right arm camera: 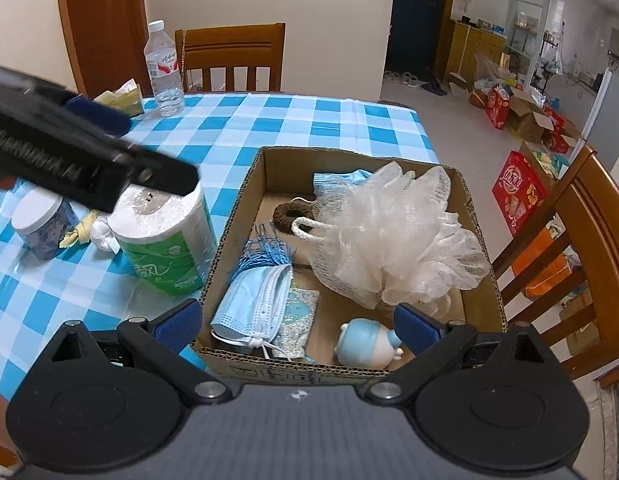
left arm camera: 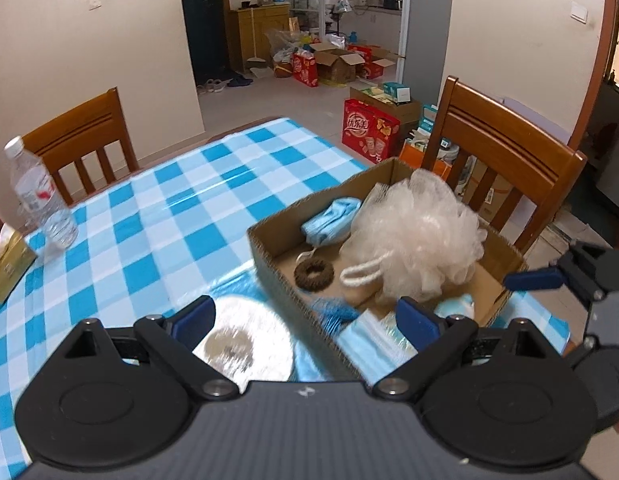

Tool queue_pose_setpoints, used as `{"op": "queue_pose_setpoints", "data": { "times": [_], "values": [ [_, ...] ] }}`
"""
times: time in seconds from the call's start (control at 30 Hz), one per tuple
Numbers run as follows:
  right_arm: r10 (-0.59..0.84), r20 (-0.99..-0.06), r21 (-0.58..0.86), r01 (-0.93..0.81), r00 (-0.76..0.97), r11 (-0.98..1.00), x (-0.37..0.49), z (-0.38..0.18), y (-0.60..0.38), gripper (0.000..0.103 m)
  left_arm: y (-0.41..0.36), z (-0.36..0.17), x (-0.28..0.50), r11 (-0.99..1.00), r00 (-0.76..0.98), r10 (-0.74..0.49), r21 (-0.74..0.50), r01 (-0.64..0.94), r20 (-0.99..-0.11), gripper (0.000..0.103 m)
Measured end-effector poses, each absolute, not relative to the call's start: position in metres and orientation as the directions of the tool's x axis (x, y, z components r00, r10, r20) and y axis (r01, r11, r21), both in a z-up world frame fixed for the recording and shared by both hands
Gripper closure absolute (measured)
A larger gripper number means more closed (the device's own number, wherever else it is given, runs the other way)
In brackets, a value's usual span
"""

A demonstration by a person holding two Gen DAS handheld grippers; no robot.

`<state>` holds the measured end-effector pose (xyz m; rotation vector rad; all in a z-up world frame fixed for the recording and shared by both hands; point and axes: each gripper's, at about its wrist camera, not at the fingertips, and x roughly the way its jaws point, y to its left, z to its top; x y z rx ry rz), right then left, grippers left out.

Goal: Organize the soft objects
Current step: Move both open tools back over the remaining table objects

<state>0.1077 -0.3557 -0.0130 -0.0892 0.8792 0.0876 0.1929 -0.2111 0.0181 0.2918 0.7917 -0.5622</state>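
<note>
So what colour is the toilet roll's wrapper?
Green wrapper on the toilet roll; right wrist view shows it best.

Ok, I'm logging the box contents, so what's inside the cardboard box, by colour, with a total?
Inside the cardboard box:
Blue: 5 - face mask, tassel, folded cloth, patterned pouch, round toy
White: 1 - mesh bath pouf
Brown: 1 - hair scrunchie
Total: 7
</note>
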Motion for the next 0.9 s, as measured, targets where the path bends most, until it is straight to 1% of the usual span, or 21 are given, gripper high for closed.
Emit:
{"op": "queue_pose_setpoints", "data": {
  "times": [0.4,0.5,0.6,0.73,0.9],
  "values": [
    [0.010,-0.778,-0.058,-0.088,0.628,0.994,0.112,-0.011,-0.299,0.000,-0.141,0.004,0.180,0.859,0.580,-0.333,0.015,0.511,-0.743,0.004],
    [0.031,-0.787,-0.042,-0.104,0.617,0.994,0.114,-0.011,-0.283,0.000,-0.119,-0.003,0.181,0.870,0.576,-0.318,0.010,0.493,-0.753,0.004],
    [0.026,-0.790,-0.057,-0.116,0.612,0.992,0.116,-0.011,-0.263,0.000,-0.099,-0.010,0.182,0.876,0.572,-0.300,0.016,0.482,-0.763,0.004],
    [0.028,-0.799,-0.059,-0.125,0.601,0.990,0.120,-0.014,-0.239,0.000,-0.075,-0.018,0.182,0.881,0.580,-0.268,0.049,0.471,-0.769,0.004],
    [0.060,-0.810,-0.052,-0.174,0.583,0.983,0.124,-0.017,-0.204,0.000,-0.043,-0.024,0.187,0.882,0.575,-0.265,0.046,0.469,-0.774,0.004]
  ]
}}
